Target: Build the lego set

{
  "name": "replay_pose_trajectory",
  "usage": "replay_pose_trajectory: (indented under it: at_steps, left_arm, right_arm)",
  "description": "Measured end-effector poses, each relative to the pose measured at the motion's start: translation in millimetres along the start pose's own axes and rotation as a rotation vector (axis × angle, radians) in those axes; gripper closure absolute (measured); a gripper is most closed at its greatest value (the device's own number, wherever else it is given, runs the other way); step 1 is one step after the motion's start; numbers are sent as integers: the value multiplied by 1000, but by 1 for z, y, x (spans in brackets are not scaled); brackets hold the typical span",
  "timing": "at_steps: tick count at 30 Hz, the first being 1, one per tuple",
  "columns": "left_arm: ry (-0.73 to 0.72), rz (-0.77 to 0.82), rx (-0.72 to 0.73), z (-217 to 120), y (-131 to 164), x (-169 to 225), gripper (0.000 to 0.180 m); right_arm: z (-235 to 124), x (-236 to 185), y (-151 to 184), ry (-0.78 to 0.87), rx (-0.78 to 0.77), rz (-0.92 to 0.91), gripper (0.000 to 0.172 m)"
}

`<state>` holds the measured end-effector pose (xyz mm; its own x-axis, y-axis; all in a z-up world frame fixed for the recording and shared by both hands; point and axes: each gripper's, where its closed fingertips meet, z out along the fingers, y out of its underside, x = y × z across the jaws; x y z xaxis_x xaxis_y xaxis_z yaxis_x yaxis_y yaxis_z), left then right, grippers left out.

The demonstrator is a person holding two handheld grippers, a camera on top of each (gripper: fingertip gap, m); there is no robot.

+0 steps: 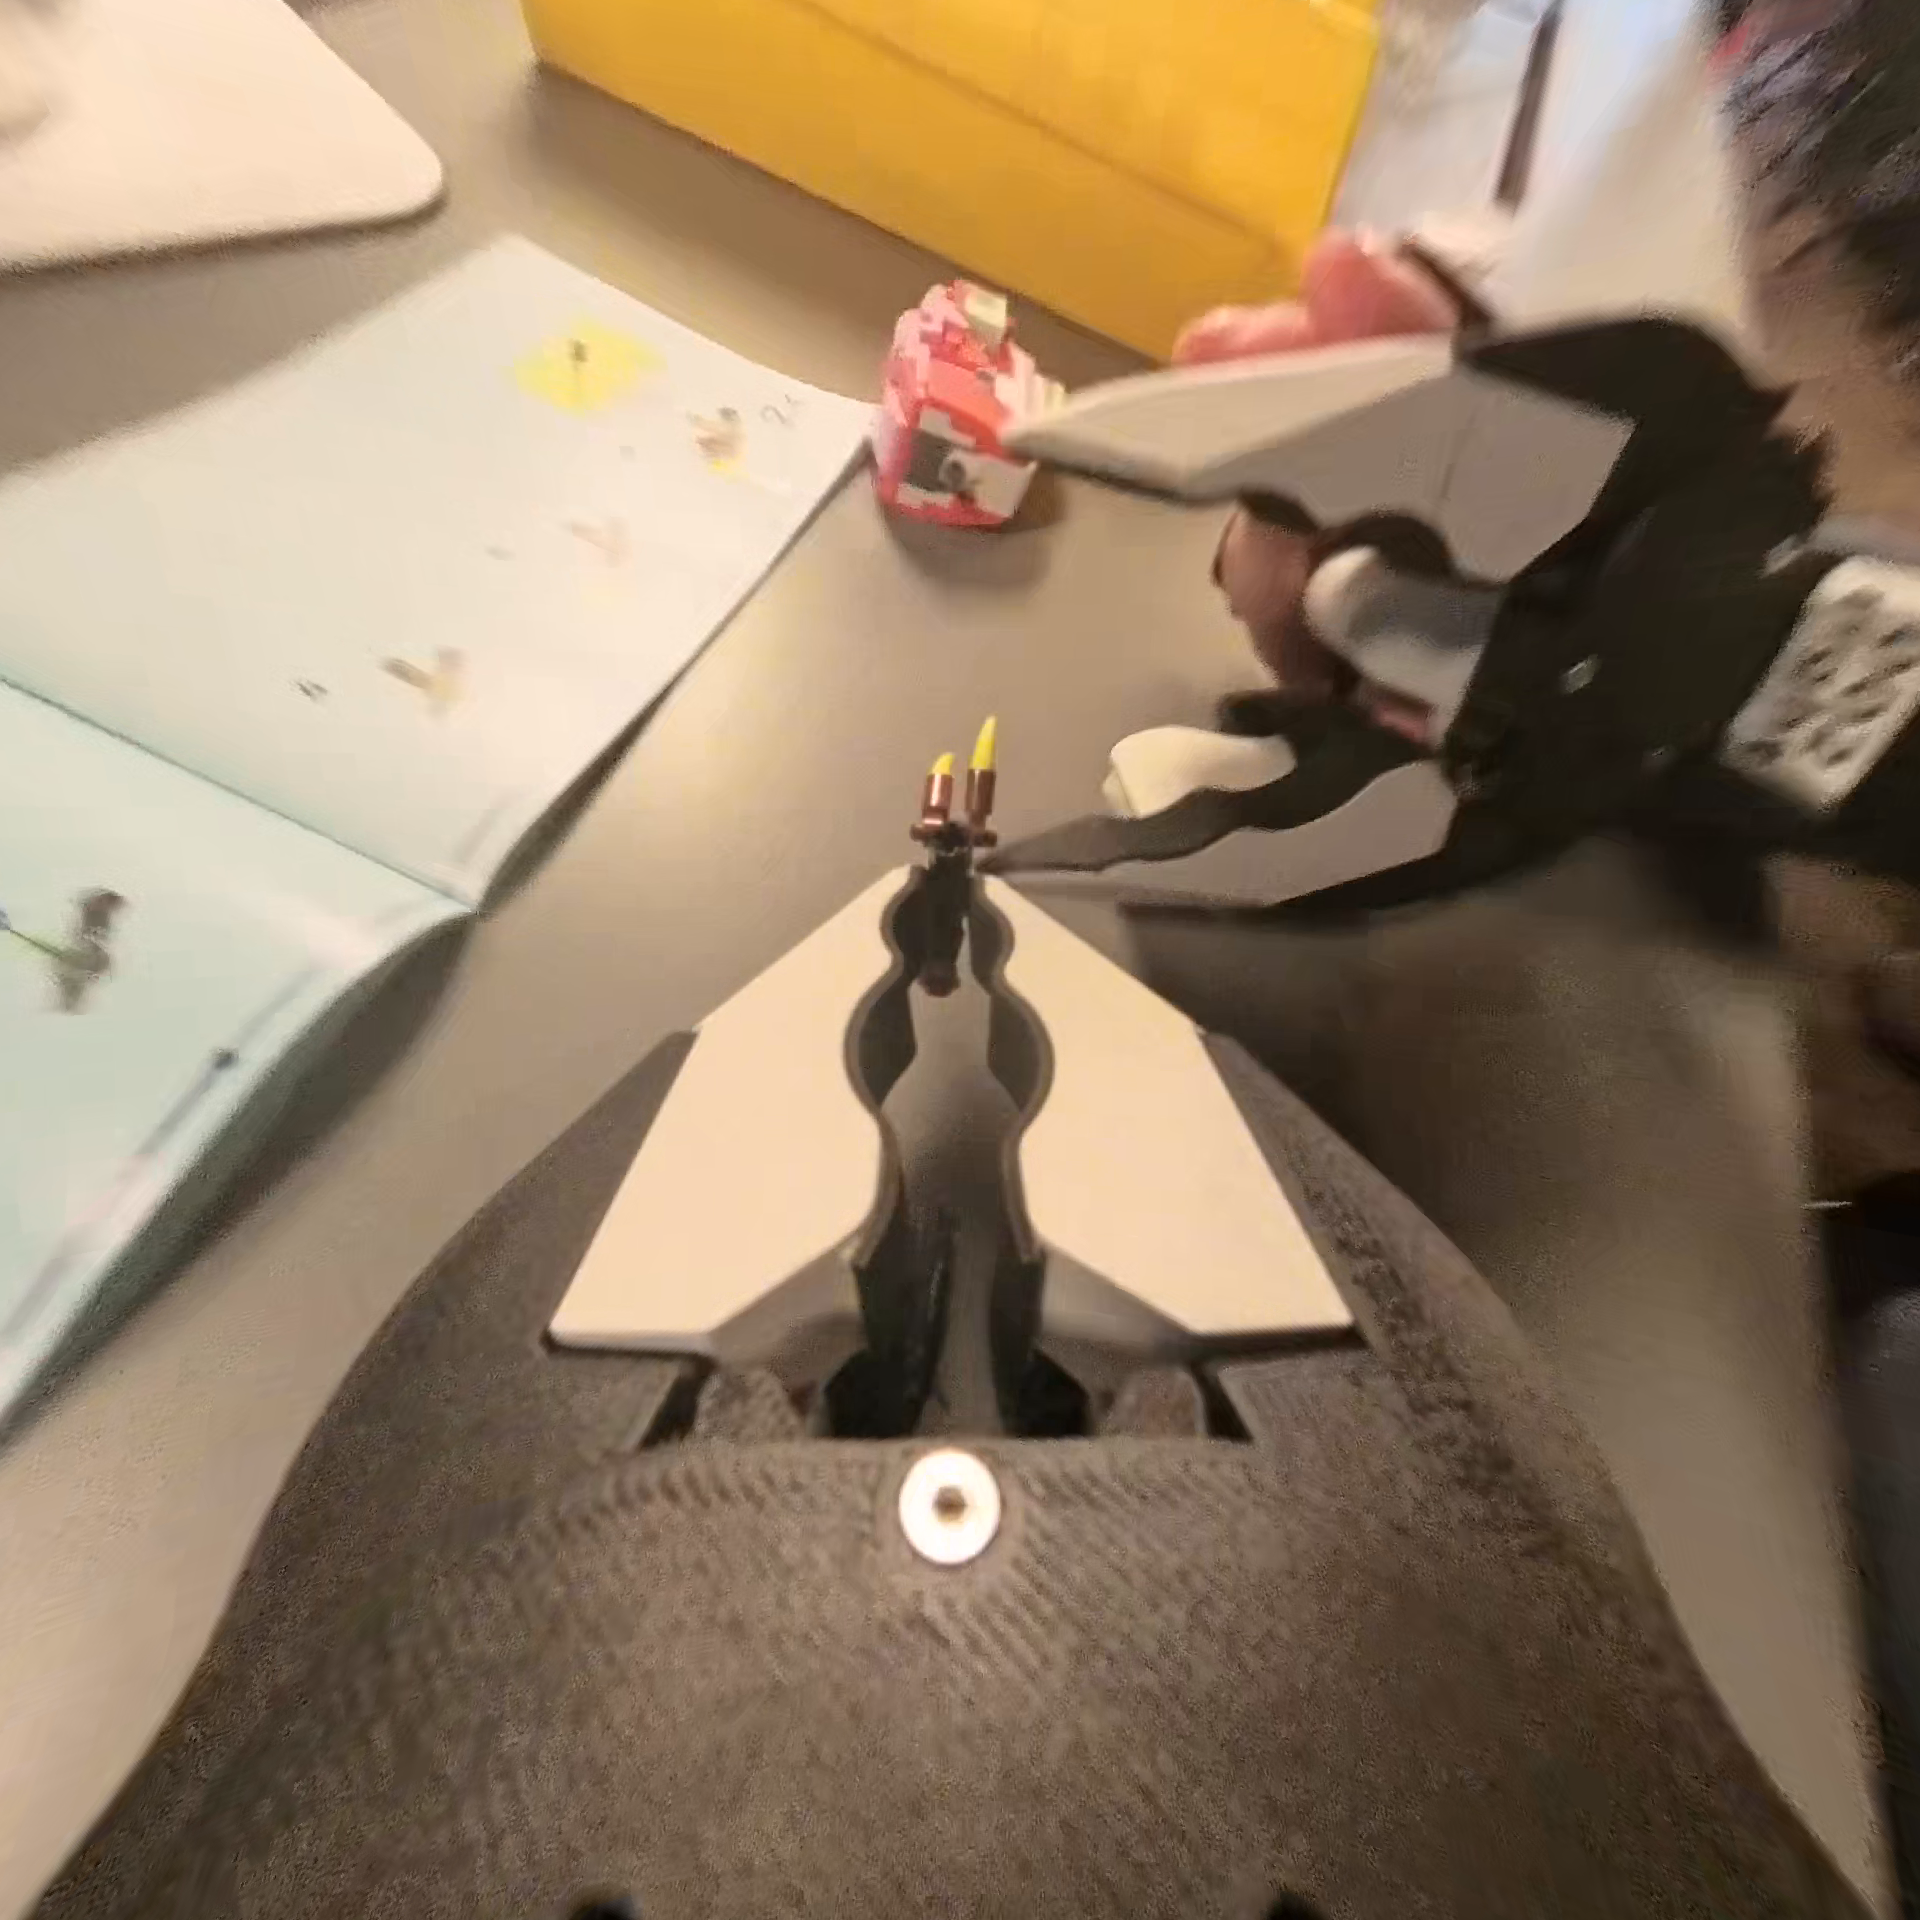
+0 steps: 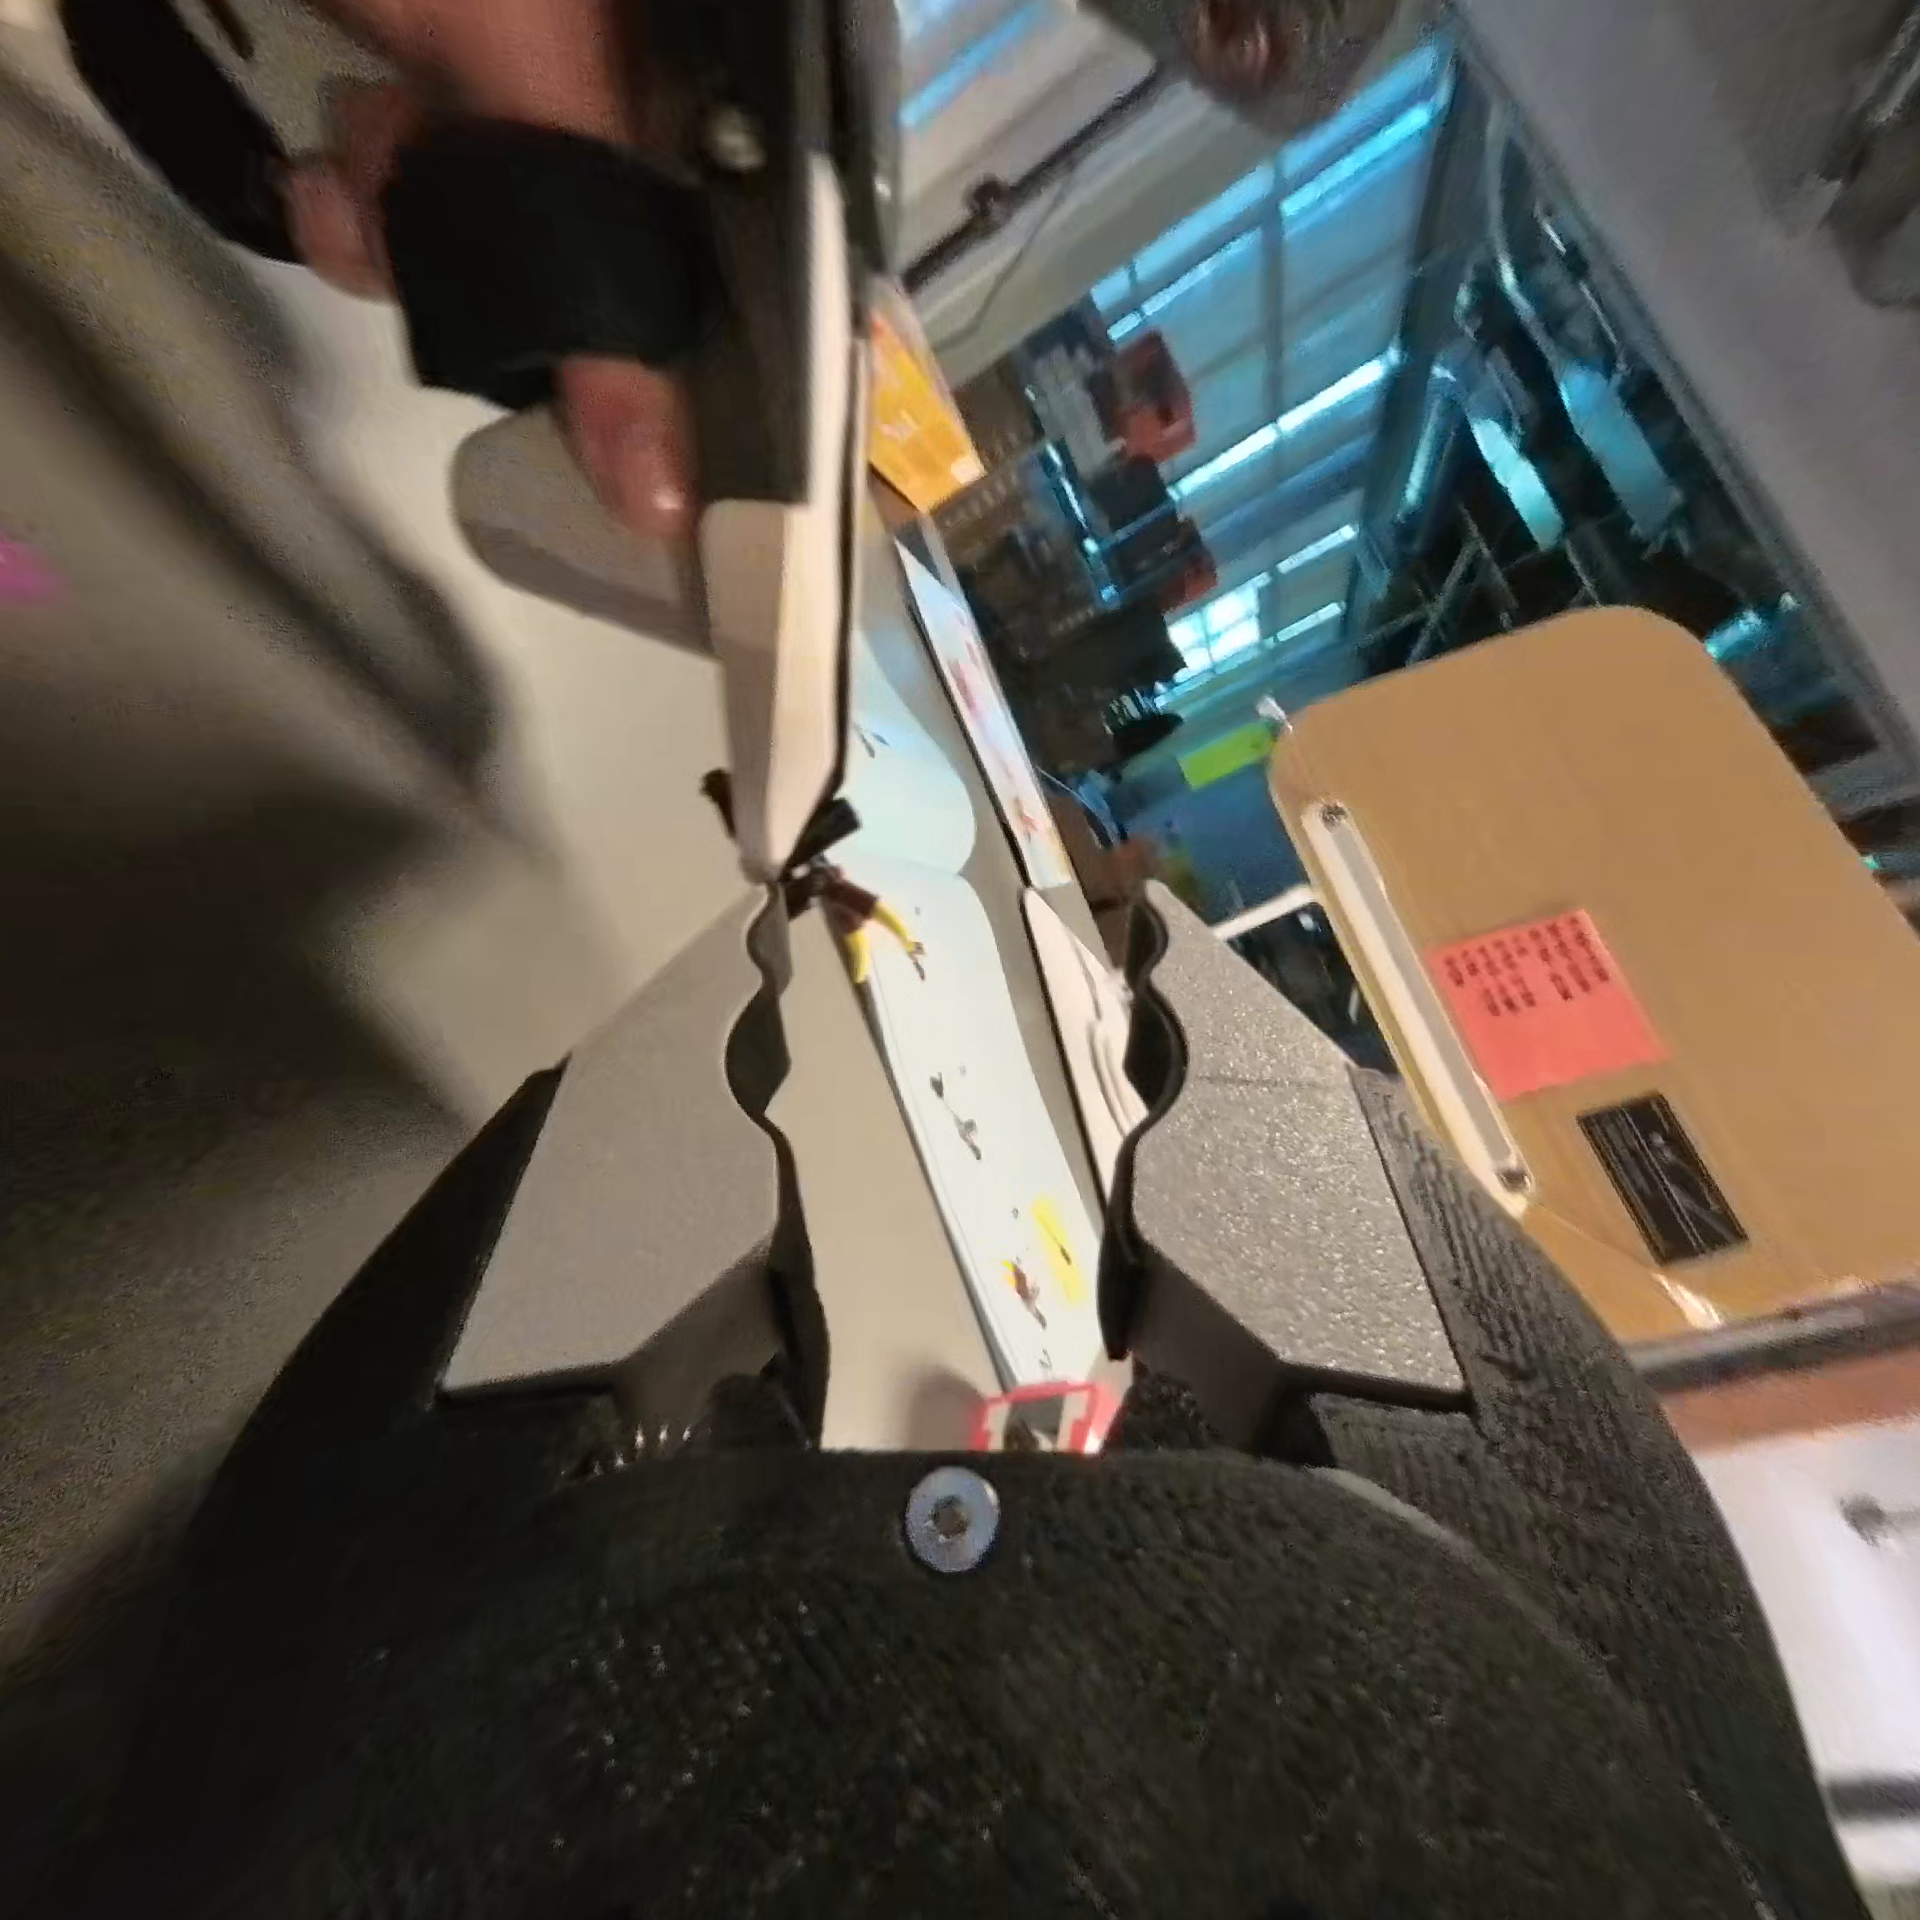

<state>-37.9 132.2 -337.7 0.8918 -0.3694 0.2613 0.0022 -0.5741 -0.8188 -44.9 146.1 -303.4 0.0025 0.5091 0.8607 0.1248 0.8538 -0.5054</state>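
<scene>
My left gripper [image 1: 948, 878] is shut on a small black and brown toy piece [image 1: 958, 805] with two yellow-tipped horns that stick out past the fingertips. It holds the piece above the grey table [image 1: 727, 665]. My right gripper [image 2: 956, 912] is open wide with nothing between its pads. In the left wrist view the right gripper [image 1: 1008, 644] comes in from the right, and its lower fingertip [image 1: 1023, 854] lies right by the left gripper's tip. In the right wrist view the left gripper [image 2: 767, 868] comes down from above with the toy piece [image 2: 847, 920] at its tip.
An open instruction booklet [image 1: 364, 540] lies at the left, also in the right wrist view [image 2: 935, 1039]. A red and pink brick model [image 1: 956, 426] stands behind it. A yellow box [image 1: 987, 135] is at the back, a white pad [image 1: 187, 125] at far left, and a tan box [image 2: 1558, 935] at the right.
</scene>
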Motion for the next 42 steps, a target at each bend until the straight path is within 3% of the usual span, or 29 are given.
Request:
replay_pose_trajectory:
  at_steps: [4,18,33,38,42]
  left_arm:
    - [192,-197,24,-10,-4,17,175]
    - [244,-280,-44,-8,10,19,175]
    - [235,-260,-17,-10,6,19,175]
    - [216,-245,-13,-11,5,17,175]
    - [176,-216,-16,-9,6,12,175]
  right_arm:
    - [-2,-21,-10,-72,51,-140,109]
    - [-2,-34,-8,-98,21,-255,148]
    - [-1,-33,-6,-102,-28,-220,159]
    - [0,-32,-6,-103,-15,-190,158]
    - [1,-32,-5,-102,-17,-184,145]
